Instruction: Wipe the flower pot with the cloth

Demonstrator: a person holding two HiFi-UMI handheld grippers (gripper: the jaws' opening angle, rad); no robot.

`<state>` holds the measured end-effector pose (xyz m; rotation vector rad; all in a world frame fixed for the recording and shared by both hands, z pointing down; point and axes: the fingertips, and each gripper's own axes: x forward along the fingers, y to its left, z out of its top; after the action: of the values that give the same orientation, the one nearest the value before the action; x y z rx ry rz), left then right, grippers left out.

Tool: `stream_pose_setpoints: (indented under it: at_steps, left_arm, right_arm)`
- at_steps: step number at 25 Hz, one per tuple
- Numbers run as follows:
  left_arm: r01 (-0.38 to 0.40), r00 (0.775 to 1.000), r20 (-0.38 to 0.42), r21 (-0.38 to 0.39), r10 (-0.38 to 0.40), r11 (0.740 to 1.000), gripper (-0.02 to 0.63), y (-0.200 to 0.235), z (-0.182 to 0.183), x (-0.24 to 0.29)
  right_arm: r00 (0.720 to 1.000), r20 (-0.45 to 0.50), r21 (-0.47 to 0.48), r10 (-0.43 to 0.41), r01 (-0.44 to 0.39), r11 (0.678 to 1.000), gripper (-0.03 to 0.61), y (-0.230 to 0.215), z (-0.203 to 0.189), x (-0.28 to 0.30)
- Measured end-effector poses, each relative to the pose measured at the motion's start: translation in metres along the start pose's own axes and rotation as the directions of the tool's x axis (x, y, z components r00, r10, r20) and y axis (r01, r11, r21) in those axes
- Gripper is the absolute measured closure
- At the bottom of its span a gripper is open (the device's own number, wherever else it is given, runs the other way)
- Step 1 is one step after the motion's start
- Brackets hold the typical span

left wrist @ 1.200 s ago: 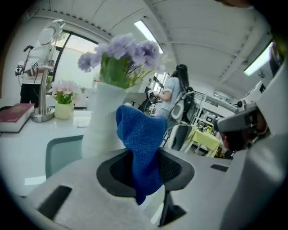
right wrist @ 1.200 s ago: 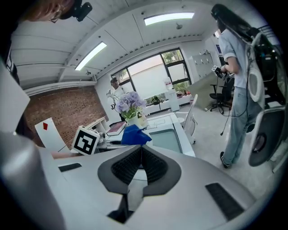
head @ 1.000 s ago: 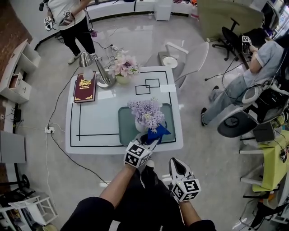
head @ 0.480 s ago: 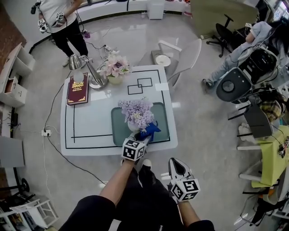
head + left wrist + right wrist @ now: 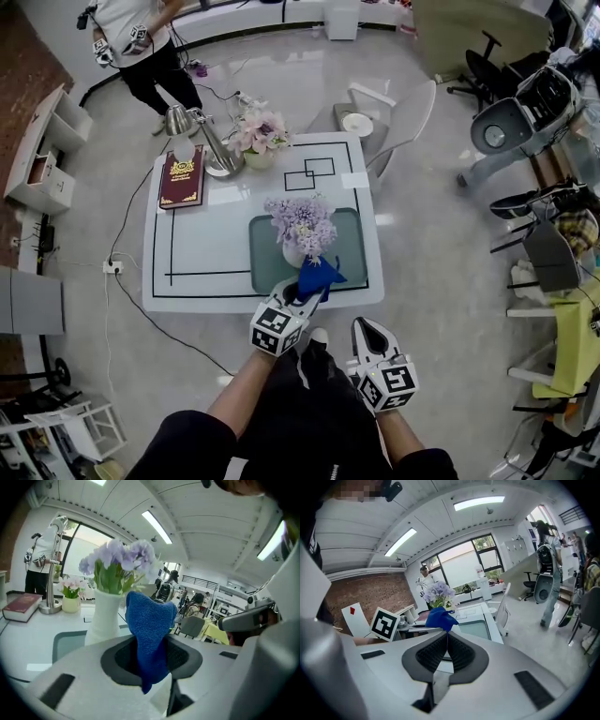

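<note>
Left tool [image 5: 151, 658] drew back, cloth [image 5: 149, 625] clamped beside flower pot [image 5: 106, 617].

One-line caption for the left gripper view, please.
Left gripper shut on a blue cloth, beside the white flower pot of lilac flowers.

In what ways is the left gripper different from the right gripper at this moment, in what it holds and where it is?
The left gripper is shut on the blue cloth; the right gripper is shut on nothing. The left gripper reaches to the edge of the table, near the white flower pot; the right gripper is held back, off the table. Both are shut.
</note>
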<state>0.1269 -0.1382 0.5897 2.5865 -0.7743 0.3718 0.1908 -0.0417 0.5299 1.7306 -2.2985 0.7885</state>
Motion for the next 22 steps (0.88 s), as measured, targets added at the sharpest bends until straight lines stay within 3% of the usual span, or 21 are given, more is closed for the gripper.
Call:
stream_pose_setpoints:
  at_steps: [8,22]
  left_arm:
    - [-0.057,0.995,0.088,0.009,0.056,0.998,0.491,0.001,0.02,-0.075]
    - [-0.086,0.99,0.102,-0.062,0.092,0.994,0.491,0.009,-0.019,-0.189]
  right_arm:
    - [0.997,-0.017,-0.062,0.072,-0.073,0.995,0.568,0.051,0.001,0.019]
    - [0.996,-0.021,-0.126,0.083,-0.085,0.988,0.569,0.15,-0.018,0.013]
